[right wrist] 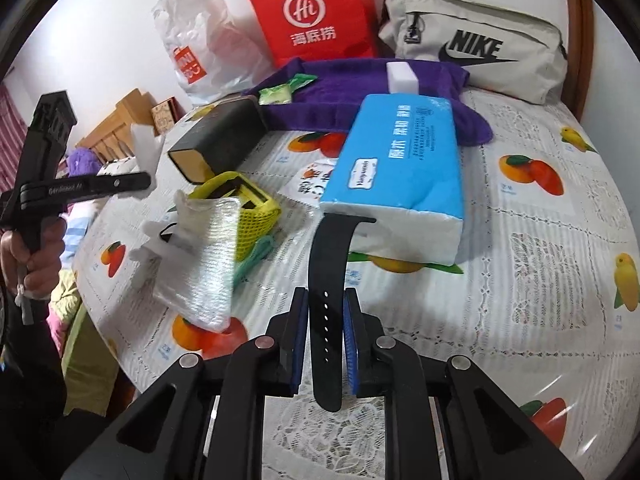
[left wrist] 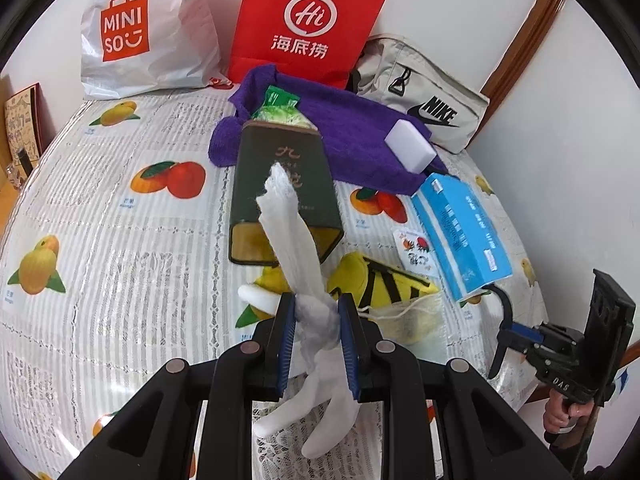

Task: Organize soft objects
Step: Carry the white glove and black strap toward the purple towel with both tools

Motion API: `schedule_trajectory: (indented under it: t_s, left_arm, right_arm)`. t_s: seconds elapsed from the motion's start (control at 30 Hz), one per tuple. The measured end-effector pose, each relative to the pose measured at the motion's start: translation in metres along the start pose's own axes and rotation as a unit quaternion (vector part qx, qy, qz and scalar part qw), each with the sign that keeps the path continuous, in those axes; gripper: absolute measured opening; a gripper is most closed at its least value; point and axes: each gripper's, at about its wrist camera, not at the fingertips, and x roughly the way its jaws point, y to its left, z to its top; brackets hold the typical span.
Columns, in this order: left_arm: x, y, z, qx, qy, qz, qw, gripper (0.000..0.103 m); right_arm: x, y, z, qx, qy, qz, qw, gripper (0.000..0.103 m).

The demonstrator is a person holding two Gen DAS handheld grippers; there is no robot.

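My left gripper [left wrist: 317, 312] is shut on a crumpled white tissue [left wrist: 288, 216] that sticks up above the table; it shows in the right wrist view [right wrist: 146, 148] too. My right gripper [right wrist: 326, 304] is shut on a black rubber strap [right wrist: 330, 264], whose curved end reaches toward the blue tissue pack [right wrist: 396, 168]. The right gripper is seen at the right edge of the left wrist view [left wrist: 504, 332]. A purple towel [left wrist: 344, 128] lies at the back with a white sponge block [left wrist: 410, 146] and a green packet [left wrist: 278, 106] on it.
A dark green box [left wrist: 280, 188], a yellow striped plush [left wrist: 380, 280], a yellow mesh bag [right wrist: 248, 208] and a white woven pouch [right wrist: 208, 264] lie mid-table. A Miniso bag [left wrist: 148, 28], red paper bag [left wrist: 308, 20] and beige Nike bag [left wrist: 424, 92] stand at the back wall.
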Motion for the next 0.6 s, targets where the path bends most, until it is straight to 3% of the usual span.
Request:
schedule_trajectory:
  t_s: [0.17,0.33,0.43,0.53,0.6]
  left_arm:
    - [-0.008,-0.005,0.012,0.010,-0.012,-0.006,0.9999,0.021]
    - [-0.009,-0.008,0.026,0.016,-0.017,-0.008,0.9997,0.021]
    - [-0.008,-0.007,0.029,0.018,-0.017,-0.012,0.9996,0.021]
    - [-0.004,-0.006,0.028,0.017,-0.013,-0.017,0.9996,0.021]
    - [0.001,-0.004,0.026,0.015,-0.006,-0.018,0.9997,0.021]
  right_arm:
    - [-0.012,0.010,0.009,-0.004,-0.008,0.024,1.000,0.009]
    - [-0.014,0.014,0.028,-0.010,-0.019,0.028,0.999,0.009]
    - [-0.007,0.010,0.032,-0.010,-0.003,0.017,1.000,0.009]
    - [-0.001,0.003,0.024,0.004,0.017,0.033,0.999,0.011]
    - [0.009,0.003,0.017,0.011,0.039,0.030,0.999,0.018]
